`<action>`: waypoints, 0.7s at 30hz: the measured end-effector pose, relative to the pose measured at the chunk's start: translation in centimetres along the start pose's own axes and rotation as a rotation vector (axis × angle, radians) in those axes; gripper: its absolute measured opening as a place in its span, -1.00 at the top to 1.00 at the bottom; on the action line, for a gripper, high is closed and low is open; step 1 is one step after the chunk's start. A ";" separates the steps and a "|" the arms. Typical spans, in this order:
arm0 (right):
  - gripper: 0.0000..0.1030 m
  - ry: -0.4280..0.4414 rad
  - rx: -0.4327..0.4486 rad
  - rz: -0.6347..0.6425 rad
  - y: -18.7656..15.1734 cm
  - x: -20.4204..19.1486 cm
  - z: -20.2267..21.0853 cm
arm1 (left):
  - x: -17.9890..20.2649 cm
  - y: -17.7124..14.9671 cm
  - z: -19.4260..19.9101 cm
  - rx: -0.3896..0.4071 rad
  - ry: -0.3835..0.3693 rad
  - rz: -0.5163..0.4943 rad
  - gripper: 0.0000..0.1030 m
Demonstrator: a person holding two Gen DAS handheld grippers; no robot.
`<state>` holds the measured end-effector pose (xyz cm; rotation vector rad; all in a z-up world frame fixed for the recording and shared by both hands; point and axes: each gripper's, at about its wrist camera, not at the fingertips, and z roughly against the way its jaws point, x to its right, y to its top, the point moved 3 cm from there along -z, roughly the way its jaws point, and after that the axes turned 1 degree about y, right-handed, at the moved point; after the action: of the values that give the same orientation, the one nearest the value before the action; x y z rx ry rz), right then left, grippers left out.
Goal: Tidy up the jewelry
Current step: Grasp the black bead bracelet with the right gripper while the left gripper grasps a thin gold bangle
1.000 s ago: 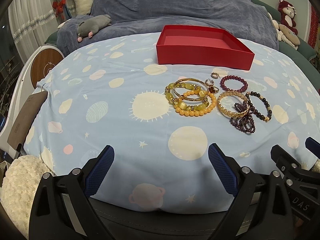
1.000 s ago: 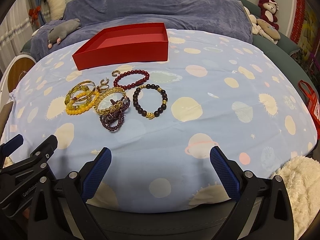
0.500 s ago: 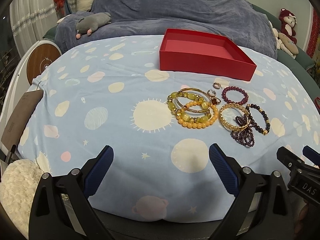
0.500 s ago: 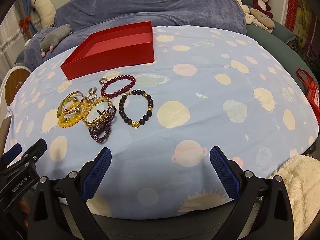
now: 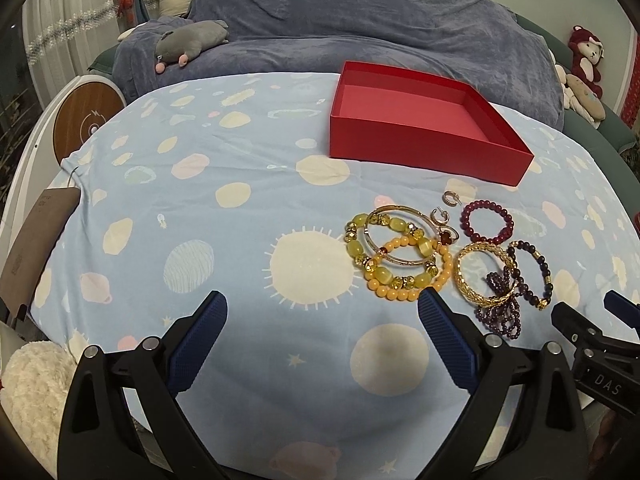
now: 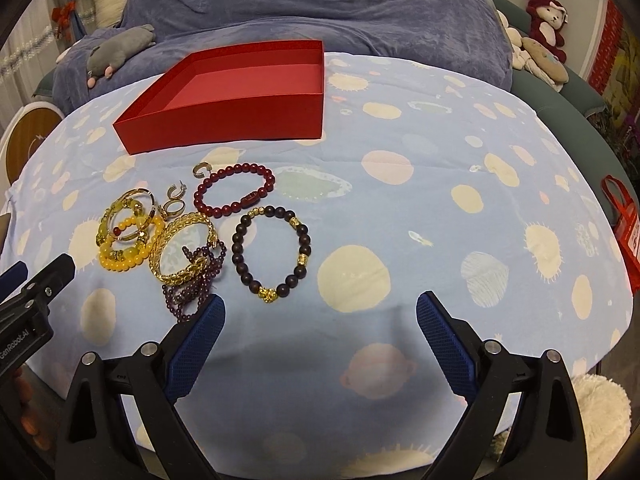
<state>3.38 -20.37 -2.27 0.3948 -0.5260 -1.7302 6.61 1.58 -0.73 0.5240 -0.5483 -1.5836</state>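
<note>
We list, on bed sheet (image 6: pixel 440 208): red box (image 6: pixel 240 92), open-topped, shallow, behind jewelry. Dark bead bracelet (image 6: pixel 272 254) with gold charms; gold braided bangle (image 6: pixel 182 250); maroon bead bracelet (image 6: pixel 234 195); yellow bead cluster (image 5: pixel 400 258); small hoop earrings (image 6: pixel 176 196). Left tongs (image 5: pixel 322 340), right tongs (image 6: pixel 320 340): both spread apart, holding nothing.

A round table is covered by a pale blue planet-print cloth (image 5: pixel 240 184). Behind it a blue-grey blanket (image 5: pixel 360 32) is draped over what may be a sofa; white curtains (image 5: pixel 60 28) hang leftward.
</note>
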 end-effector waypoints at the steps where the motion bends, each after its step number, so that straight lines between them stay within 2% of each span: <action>1: -0.67 0.006 -0.012 -0.002 0.2 -0.1 -0.5 | 0.0 0.1 -0.2 -0.004 -0.002 0.001 -0.78; 4: -0.47 0.018 -0.050 -0.005 0.8 -0.4 -1.9 | 0.2 0.3 -0.8 -0.012 -0.008 0.001 -0.78; 10: -0.25 0.044 -0.078 -0.012 1.4 -1.1 -3.6 | 0.3 0.6 -1.8 -0.033 -0.023 0.007 -0.78; 14: -0.13 0.050 -0.064 -0.010 1.9 -1.4 -3.9 | -0.2 0.8 -2.2 -0.036 -0.014 0.025 -0.78; 21: 0.24 0.061 -0.053 0.001 2.2 -1.4 -4.0 | -1.3 1.0 -2.6 -0.042 0.008 0.056 -0.78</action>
<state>7.63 -19.91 -4.40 0.4078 -0.4352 -1.7217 9.16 2.66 -2.10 0.4794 -0.5181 -1.5362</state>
